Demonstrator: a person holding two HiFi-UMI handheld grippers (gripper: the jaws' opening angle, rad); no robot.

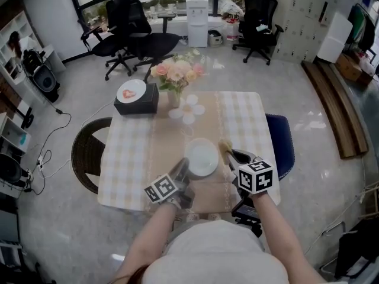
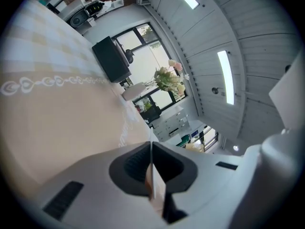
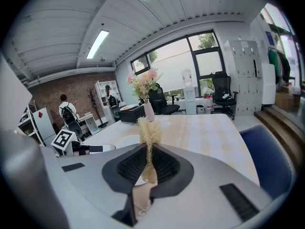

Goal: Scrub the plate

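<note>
A round white plate (image 1: 202, 157) is seen lying on the beige runner of the check-clothed desk (image 1: 127, 158), near its front edge. No foam, water or marks can be made out on it, so the scrubbing is judged not yet done.

The left tool (image 1: 182, 169) is reached in low from the near left, and its jaws are pressed together on the plate's thin rim, which is seen edge-on in the left gripper view (image 2: 156, 180).

The right tool (image 1: 232, 155) is held just beside the plate's right rim, with its jaws pinching a small straw-coloured bristle brush (image 3: 148, 130). The tuft is pointed away from the person. Whether the bristles touch the plate cannot be told.
</note>
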